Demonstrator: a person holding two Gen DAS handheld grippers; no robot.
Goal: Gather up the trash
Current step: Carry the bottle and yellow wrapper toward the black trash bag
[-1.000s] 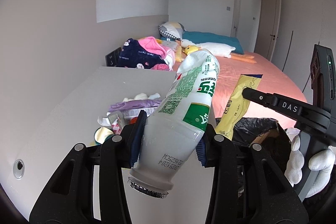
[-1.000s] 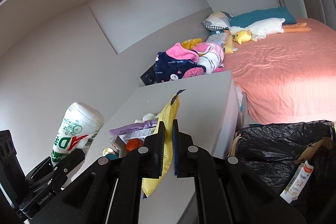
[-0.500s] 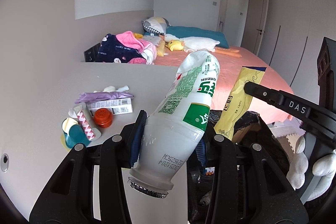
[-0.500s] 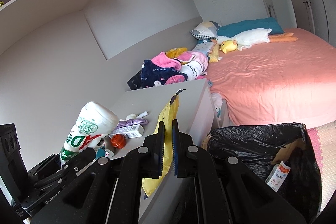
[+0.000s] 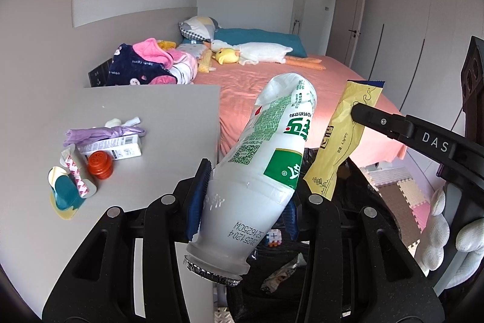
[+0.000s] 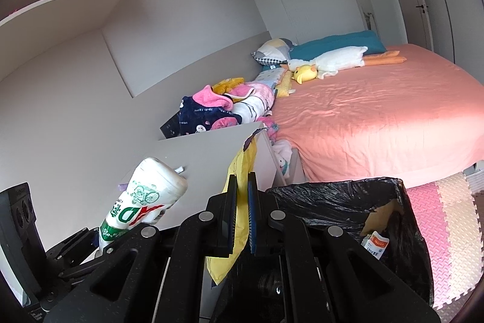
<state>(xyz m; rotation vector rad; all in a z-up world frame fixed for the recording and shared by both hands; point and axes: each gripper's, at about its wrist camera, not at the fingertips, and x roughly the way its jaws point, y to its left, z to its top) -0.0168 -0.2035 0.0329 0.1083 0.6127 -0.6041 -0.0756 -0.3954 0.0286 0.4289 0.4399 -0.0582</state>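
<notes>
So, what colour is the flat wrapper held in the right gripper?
Yellow wrapper with a dark blue top edge, clearest in the left wrist view.

Both wrist cams close behind claws, angled down — shared: desk [image 5: 151, 111], bed [image 6: 378, 117], bin [image 6: 348, 196]

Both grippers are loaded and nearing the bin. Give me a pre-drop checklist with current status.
1. Left gripper clamped on the white plastic drink bottle: ok.
2. Right gripper shut on the flat yellow snack wrapper: ok.
3. Black-lined trash bin open, with room: ok.
4. Wrapper over the bin mouth: cannot tell; it hangs at the near rim.
5. Bottle over the bin: cannot tell.
6. Trash remaining on the grey table: not ok, several pieces remain.
</notes>
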